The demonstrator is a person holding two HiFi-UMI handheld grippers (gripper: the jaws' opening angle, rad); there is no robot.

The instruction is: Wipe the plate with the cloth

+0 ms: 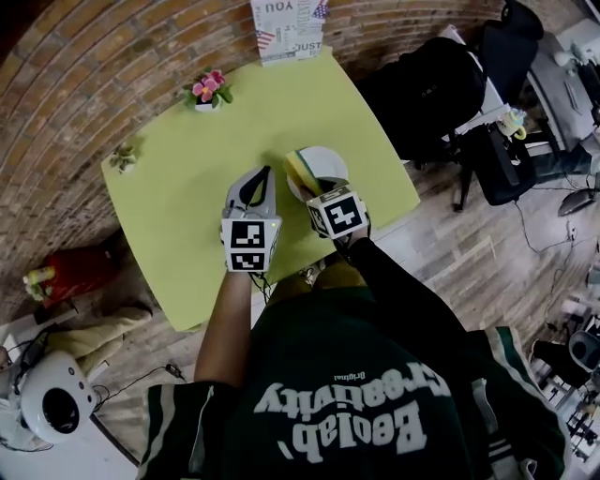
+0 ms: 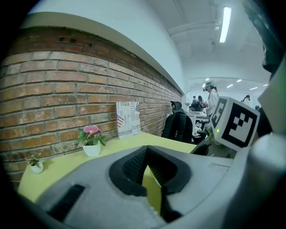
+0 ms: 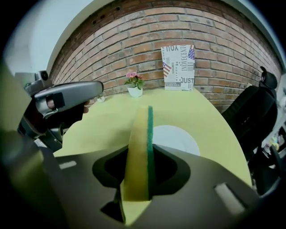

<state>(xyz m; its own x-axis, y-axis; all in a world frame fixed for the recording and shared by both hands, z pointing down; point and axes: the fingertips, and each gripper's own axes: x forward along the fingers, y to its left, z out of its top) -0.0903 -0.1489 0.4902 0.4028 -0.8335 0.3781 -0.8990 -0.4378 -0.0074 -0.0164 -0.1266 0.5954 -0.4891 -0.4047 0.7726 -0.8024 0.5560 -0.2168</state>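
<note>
Find the plate (image 3: 178,138) lying flat on the green bench (image 1: 178,197), toward its near right part, just ahead of the right gripper (image 3: 139,154). See the cloth (image 3: 137,129), yellow with a green face, clamped on edge between that gripper's fingers, standing over the plate's left rim and apparently not yet pressed down. Tip it so a broad face meets the plate, then sweep in circles with light pressure, lest the plate slide. Bring in the left gripper (image 2: 147,152), fingers closed on nothing just left of the plate, to steady the rim if needed. Mind the bench's near and right edges close by; push any slide toward the far left, open up to the flower pot (image 1: 208,92) and printed card (image 1: 287,28).
</note>
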